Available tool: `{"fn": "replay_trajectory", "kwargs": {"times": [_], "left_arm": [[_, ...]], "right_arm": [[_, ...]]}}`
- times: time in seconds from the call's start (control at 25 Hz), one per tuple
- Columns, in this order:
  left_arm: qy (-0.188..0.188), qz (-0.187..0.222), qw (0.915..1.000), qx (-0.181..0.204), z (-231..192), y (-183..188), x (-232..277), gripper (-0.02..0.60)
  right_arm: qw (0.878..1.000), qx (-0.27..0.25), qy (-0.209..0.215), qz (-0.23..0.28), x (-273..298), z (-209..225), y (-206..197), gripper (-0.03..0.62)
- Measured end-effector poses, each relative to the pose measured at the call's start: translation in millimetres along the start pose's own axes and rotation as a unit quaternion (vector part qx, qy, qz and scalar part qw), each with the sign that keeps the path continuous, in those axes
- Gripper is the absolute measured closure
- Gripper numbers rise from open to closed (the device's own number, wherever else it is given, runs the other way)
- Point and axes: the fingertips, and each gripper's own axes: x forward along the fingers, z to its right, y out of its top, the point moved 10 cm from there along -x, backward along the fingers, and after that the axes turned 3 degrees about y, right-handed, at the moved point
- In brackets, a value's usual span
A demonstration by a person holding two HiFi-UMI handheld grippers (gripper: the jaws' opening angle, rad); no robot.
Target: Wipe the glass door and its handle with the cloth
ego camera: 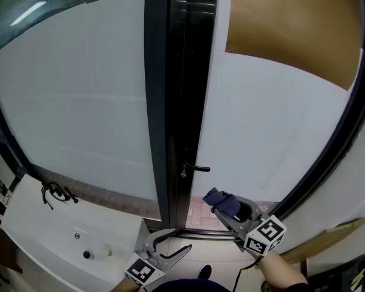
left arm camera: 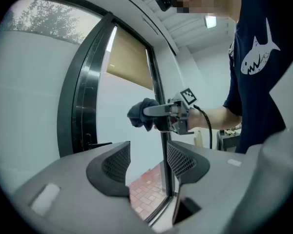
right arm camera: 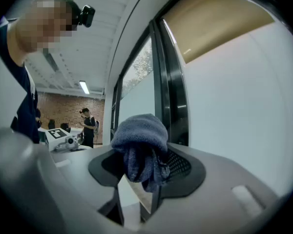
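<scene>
right gripper [right arm camera: 144, 165] jaws clamped on a bunched dark blue cloth [right arm camera: 139, 136]. the cloth bulges out over the jaw tips and hangs down between them. in the head view the right gripper [ego camera: 230, 213] holds the cloth [ego camera: 221, 198] up in front of the low part of the glass door [ego camera: 261, 120], near its bottom edge. cloth sits below and a bit right of the black lever handle [ego camera: 196, 168], apart from it. cannot tell if the cloth touches the glass.

left gripper [left arm camera: 146, 162] jaws apart, nothing between them. through the gap only the door's black frame [left arm camera: 162, 130] and red brick paving [left arm camera: 146, 184] show. in the head view the left gripper [ego camera: 169, 248] is low, near the foot of the frame, well left of the cloth and below the handle. the left gripper view also shows the right gripper [left arm camera: 154, 112] side on, with the cloth [left arm camera: 139, 113] at its tip close to the frosted pane.

door pane is frosted white, with a tan blind [ego camera: 292, 23] across its top corner. a thick black vertical frame [ego camera: 170, 102] splits it from another frosted pane [ego camera: 73, 90] on the left. a white desk [ego camera: 42, 236] sits at lower left with a small black item on it. another person [right arm camera: 88, 126] stands far back by a brick wall.
</scene>
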Motion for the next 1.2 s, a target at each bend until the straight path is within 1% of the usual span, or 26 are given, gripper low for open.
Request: {"fn": "replay_trajectory", "kwargs": {"times": [0.12,0.24,0.32,0.4,0.56,0.68,0.88,1.0,1.08,1.2], "left_arm": [[0.003,-0.004,1.0,-0.007,-1.6,-6.5,7.7,0.35],[0.011,-0.007,0.9999,-0.008,-5.9,-10.0,12.8,0.35],[0.019,-0.006,0.9998,-0.007,-8.9,-10.8,15.6,0.35],[0.029,-0.004,0.9995,-0.009,-11.7,-9.5,18.8,0.35],[0.051,0.004,0.9986,-0.012,-18.8,-5.6,24.3,0.35],[0.065,-0.002,0.9978,-0.012,-22.3,-11.4,26.7,0.35],[0.088,-0.001,0.9959,-0.02,-26.2,-11.1,28.6,0.35],[0.1,-0.006,0.9947,-0.023,-28.9,-14.6,28.8,0.35],[0.105,-0.009,0.9942,-0.022,-30.5,-15.7,30.2,0.35],[0.108,-0.009,0.9938,-0.026,-31.4,-16.2,32.6,0.35]], "right_arm": [[0.997,-0.075,0.002,-0.006,26.2,25.2,28.5,0.395],[0.989,-0.144,0.005,-0.018,56.1,48.0,50.6,0.395],[0.981,-0.19,0.012,-0.03,78.2,60.4,61.5,0.396],[0.969,-0.242,0.015,-0.044,101.3,69.2,72.0,0.396],[0.936,-0.342,0.006,-0.081,145.8,84.1,79.6,0.399],[0.908,-0.404,0.002,-0.11,176.3,93.9,77.3,0.401],[0.855,-0.499,0.005,-0.143,216.7,107.5,66.0,0.402],[0.824,-0.545,0.012,-0.157,233.1,113.1,56.5,0.402],[0.809,-0.565,0.015,-0.163,240.8,117.7,50.8,0.404],[0.795,-0.585,0.015,-0.16,244.3,120.4,46.9,0.408]]}}
